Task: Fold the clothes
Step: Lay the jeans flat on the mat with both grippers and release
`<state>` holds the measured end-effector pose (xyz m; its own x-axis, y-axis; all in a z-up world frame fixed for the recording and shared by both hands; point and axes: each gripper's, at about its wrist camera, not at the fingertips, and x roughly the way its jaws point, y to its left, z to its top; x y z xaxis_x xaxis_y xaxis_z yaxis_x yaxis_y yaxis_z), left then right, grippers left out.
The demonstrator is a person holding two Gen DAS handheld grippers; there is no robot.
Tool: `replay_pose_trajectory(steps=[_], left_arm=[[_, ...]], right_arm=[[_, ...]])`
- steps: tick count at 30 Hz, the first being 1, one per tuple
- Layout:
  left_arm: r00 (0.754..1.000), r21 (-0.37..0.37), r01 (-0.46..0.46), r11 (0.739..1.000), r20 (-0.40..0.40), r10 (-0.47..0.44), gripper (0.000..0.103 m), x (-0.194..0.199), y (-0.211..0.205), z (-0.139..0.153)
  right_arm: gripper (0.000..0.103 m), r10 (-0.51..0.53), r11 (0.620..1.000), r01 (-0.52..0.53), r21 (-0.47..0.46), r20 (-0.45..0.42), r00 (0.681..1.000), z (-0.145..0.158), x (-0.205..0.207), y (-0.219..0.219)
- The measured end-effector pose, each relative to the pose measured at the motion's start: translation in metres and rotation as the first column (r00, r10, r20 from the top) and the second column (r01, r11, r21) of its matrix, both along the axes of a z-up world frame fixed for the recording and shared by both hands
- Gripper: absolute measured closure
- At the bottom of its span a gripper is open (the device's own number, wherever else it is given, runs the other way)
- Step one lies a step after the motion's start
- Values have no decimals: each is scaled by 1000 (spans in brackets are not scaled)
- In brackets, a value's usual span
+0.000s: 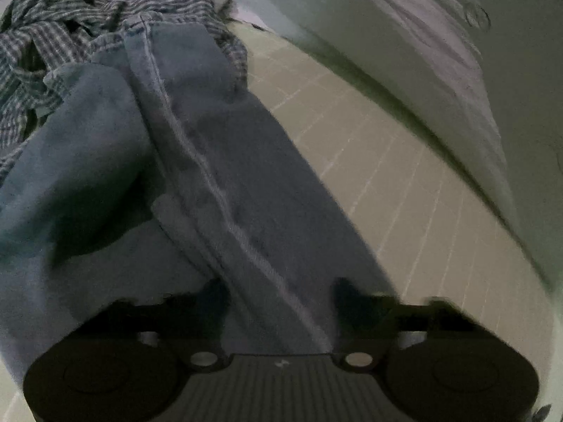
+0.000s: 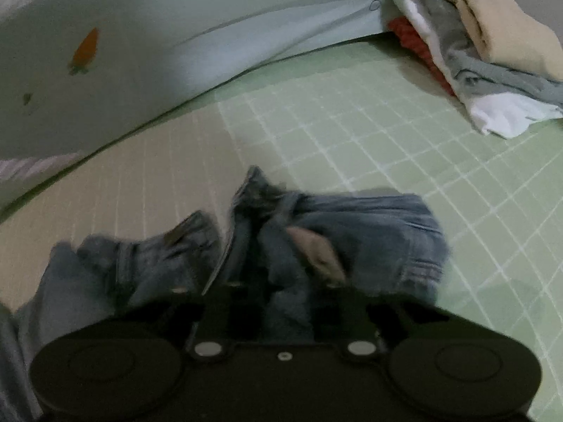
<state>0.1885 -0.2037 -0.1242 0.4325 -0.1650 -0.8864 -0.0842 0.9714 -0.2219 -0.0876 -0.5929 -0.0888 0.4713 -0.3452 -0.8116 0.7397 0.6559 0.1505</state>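
Note:
A pair of blue jeans [image 1: 211, 176] lies stretched along the bed in the left wrist view, with a leg seam running down toward the camera. My left gripper [image 1: 279, 292] rests over that leg. Its jaws stand apart with flat denim between them, and nothing looks pinched. In the right wrist view the jeans [image 2: 369, 232] are crumpled at the waist end, with a beige pocket lining [image 2: 316, 249] turned out. My right gripper [image 2: 283, 299] is shut on a bunch of that denim. Both views are blurred.
A crumpled plaid shirt [image 1: 52, 35] lies beyond the jeans at the upper left. A stack of folded clothes [image 2: 475, 45] sits at the far right on the green grid-patterned sheet [image 2: 352, 123]. A pale duvet [image 2: 105, 52] with a carrot print borders the sheet.

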Motion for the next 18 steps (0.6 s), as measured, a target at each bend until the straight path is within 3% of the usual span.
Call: replay_pose_trajectory(steps=[1, 2, 7, 11, 15, 18], left_arm=[[1000, 3, -6, 1000, 10, 6, 84, 5, -2, 0], [1000, -8, -7, 1000, 15, 7, 86, 11, -4, 0], [996, -45, 6, 999, 94, -2, 94, 47, -26, 10], [969, -97, 16, 995, 246, 8, 94, 55, -42, 62], [925, -139, 61, 988, 381, -4, 94, 16, -27, 123], [926, -118, 92, 989, 375, -41, 94, -42, 0, 133]], right_arm=[[87, -5, 1000, 5, 8, 12, 1000, -1, 6, -6], [88, 5, 1000, -5, 0, 18, 1000, -2, 14, -12], [91, 41, 997, -36, -64, 82, 996, 3, 68, -43], [94, 36, 986, -5, -166, 180, 983, 37, 97, -67], [95, 45, 952, 34, -303, 250, 967, 82, 67, -71], [95, 3, 927, 99, -362, 271, 962, 100, 19, -68]])
